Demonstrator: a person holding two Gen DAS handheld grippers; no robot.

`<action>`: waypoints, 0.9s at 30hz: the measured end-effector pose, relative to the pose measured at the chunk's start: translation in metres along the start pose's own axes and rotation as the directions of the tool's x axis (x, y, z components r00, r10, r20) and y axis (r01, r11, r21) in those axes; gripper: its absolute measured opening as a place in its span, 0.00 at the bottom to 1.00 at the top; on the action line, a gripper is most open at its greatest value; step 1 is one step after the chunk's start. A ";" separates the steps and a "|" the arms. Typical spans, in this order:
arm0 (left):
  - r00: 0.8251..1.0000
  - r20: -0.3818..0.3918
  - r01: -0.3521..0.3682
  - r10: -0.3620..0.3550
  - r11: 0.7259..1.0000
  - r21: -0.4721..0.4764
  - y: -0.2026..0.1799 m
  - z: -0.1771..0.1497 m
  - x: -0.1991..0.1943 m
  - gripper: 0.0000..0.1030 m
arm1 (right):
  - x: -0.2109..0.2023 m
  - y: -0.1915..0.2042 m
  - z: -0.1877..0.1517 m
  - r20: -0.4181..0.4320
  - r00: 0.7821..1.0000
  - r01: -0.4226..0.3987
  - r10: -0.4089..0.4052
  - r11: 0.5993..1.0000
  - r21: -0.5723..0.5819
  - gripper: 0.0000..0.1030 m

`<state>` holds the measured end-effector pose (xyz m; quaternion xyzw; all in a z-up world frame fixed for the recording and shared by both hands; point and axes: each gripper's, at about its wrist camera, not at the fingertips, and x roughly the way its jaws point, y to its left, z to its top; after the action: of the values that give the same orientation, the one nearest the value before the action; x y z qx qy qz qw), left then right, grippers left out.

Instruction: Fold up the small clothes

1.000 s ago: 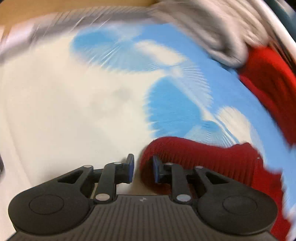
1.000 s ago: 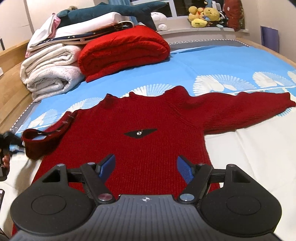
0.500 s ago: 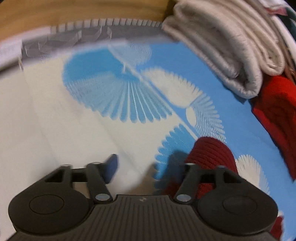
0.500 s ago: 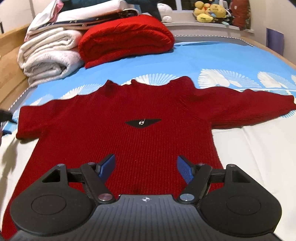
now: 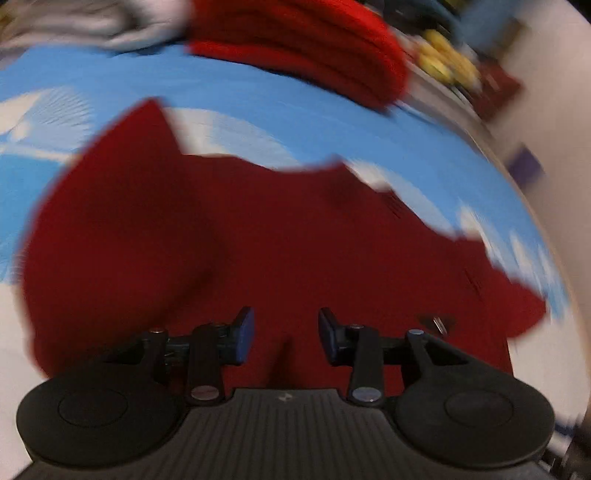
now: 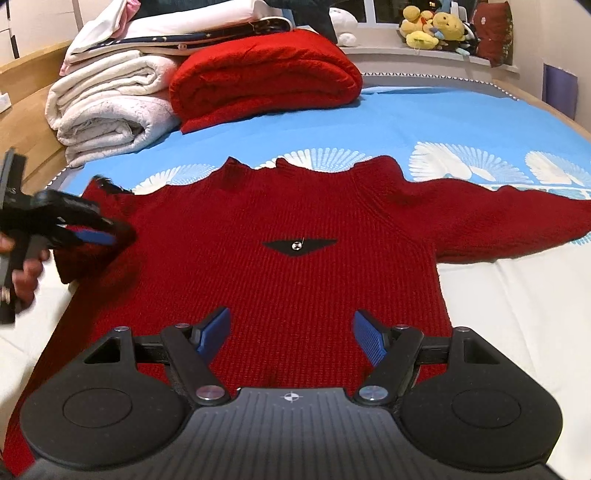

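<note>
A dark red knitted sweater [image 6: 295,199] with a small black emblem [image 6: 299,245] lies face up on the bed, both sleeves spread out. My right gripper [image 6: 291,321] hovers over its lower body, open, with nothing between the fingers. My left gripper [image 6: 110,232], held by a hand, is above the sweater's left sleeve and shoulder. In the blurred left wrist view the left gripper [image 5: 284,325] points down at the sweater [image 5: 221,240]. Its jaws are closing and there is only a bare gap between them, with the knit below.
A folded bright red blanket [image 6: 266,74] and rolled white towels [image 6: 110,107] are stacked at the head of the bed. Plush toys [image 6: 432,26] sit on the far sill. The blue fan-patterned cover [image 6: 443,125] meets a white sheet [image 6: 517,295] at the right.
My left gripper let go of the left sleeve cuff, which now lies flat, and swung over the sweater's body. The right gripper stayed still and open.
</note>
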<state>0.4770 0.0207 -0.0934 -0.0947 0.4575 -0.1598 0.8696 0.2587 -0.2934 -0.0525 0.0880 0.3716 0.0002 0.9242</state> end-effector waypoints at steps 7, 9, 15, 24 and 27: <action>0.930 0.323 -0.156 0.175 0.984 -0.085 0.050 0.028 -0.064 0.71 | -0.009 -0.019 0.000 0.011 1.000 0.019 -0.020 0.999 0.045 0.73; 0.879 0.354 -0.248 0.318 0.941 -0.230 0.094 0.042 -0.069 0.76 | -0.009 -0.021 0.001 0.011 1.000 0.011 -0.011 0.998 0.057 0.73; 0.966 0.219 -0.029 0.136 0.901 -0.432 0.159 0.044 -0.027 0.75 | -0.006 -0.008 -0.001 0.003 1.000 -0.009 0.009 1.000 -0.004 0.73; 0.967 0.197 -0.108 0.161 0.961 -0.255 0.103 0.040 -0.011 0.23 | 0.001 -0.001 -0.001 -0.018 1.000 0.002 -0.002 1.000 -0.027 0.73; 0.935 0.292 -0.104 0.200 0.944 -0.313 0.113 0.045 -0.042 0.21 | 0.001 0.001 -0.003 -0.018 1.000 0.004 -0.005 0.999 -0.045 0.73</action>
<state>0.5136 0.1417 -0.0708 -0.2109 0.3351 -0.0045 0.9183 0.2576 -0.2917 -0.0548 0.0663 0.3802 0.0072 0.9225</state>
